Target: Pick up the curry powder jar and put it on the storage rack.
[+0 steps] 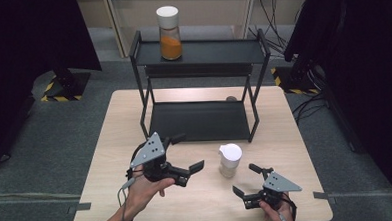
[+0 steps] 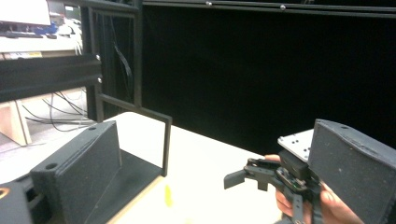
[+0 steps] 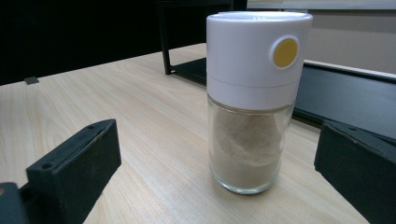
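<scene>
No readable label: the white-capped jar (image 3: 250, 100) of pale powder, yellow dot on its cap, stands frame-centre between the right gripper (image 1: 248, 182)'s wide-open, empty jaws. Left gripper (image 1: 187, 152) gapes empty too. Orange-powder jar (image 1: 169, 26) tops the rack (image 1: 201, 55).

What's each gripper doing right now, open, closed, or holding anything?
Left gripper: open, holding nothing, raised over the table.
Right gripper: open, holding nothing, jaws facing the white-capped jar without touching it.

White-capped spice jar (image 3: 252, 102) stands between spread jaws.
</scene>
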`<state>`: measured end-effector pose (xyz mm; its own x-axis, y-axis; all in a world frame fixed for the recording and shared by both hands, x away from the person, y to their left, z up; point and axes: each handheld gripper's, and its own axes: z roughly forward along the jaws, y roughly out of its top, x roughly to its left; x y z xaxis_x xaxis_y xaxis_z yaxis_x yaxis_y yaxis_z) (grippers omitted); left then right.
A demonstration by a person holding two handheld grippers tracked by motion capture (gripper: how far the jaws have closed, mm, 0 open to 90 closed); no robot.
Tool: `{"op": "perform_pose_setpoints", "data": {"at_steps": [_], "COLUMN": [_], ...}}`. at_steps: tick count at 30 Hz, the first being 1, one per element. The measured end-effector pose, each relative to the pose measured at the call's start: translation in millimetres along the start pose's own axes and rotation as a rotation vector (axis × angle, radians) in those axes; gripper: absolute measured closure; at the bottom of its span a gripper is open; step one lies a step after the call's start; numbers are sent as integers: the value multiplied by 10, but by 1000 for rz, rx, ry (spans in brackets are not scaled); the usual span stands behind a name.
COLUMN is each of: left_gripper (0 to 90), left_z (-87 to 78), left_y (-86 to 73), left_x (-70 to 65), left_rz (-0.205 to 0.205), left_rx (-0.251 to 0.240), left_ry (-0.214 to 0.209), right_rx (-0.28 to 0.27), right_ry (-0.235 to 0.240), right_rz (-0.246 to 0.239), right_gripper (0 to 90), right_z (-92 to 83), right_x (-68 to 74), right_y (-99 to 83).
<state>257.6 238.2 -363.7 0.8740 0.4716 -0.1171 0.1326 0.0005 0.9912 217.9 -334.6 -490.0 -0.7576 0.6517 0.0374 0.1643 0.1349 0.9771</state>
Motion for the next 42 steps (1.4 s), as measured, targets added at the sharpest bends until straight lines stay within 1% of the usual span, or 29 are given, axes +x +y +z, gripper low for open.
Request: {"op": "perform_pose_setpoints", "data": {"at_steps": [2,7,11,14,17,20,23,26,27,29,33,35,36,42], "left_gripper": [20,20,20,20,20,20,20,19,19,19,19,19,19,18], "left_z": [2,14,19,21,29,28,7,-9,-12,-22,-36,-37,-39,-35], "left_y": [-36,-133,-243,-316,-390,-455,-530,-603,-639,-680,-775,-818,-836,-1000], "left_x": [-3,-29,-38,-71,-71,-73,-74,-73,-73,-95,-99,-104,-113,-139], "left_rz": [-3,6,-2,19,15,15,18,21,35,52,41,42,35,82], "left_rx": [2,21,30,39,50,59,55,47,41,41,31,38,42,49], "left_ry": [-8,-9,-17,-7,-18,-18,-9,-9,-13,-6,-14,-17,-16,-13], "right_rx": [0,0,-2,-1,-2,-1,-2,-1,-1,-1,0,1,1,1], "right_ry": [0,-1,-1,-1,-1,-2,-2,-2,-1,-2,-2,-2,-2,-3], "right_rz": [-1,1,0,0,0,0,0,0,0,-1,-1,-2,-2,-2], "right_gripper": [6,6,6,6,7,6,6,6,6,6,6,6,6,6], "right_z": [0,2,0,0,0,1,0,1,1,1,2,2,2,1], "right_x": [0,-1,0,-1,0,0,0,0,0,1,2,3,3,2], "right_y": [1,-1,-2,-2,-2,-2,-2,-2,-2,-2,-1,-1,-1,-1]}}
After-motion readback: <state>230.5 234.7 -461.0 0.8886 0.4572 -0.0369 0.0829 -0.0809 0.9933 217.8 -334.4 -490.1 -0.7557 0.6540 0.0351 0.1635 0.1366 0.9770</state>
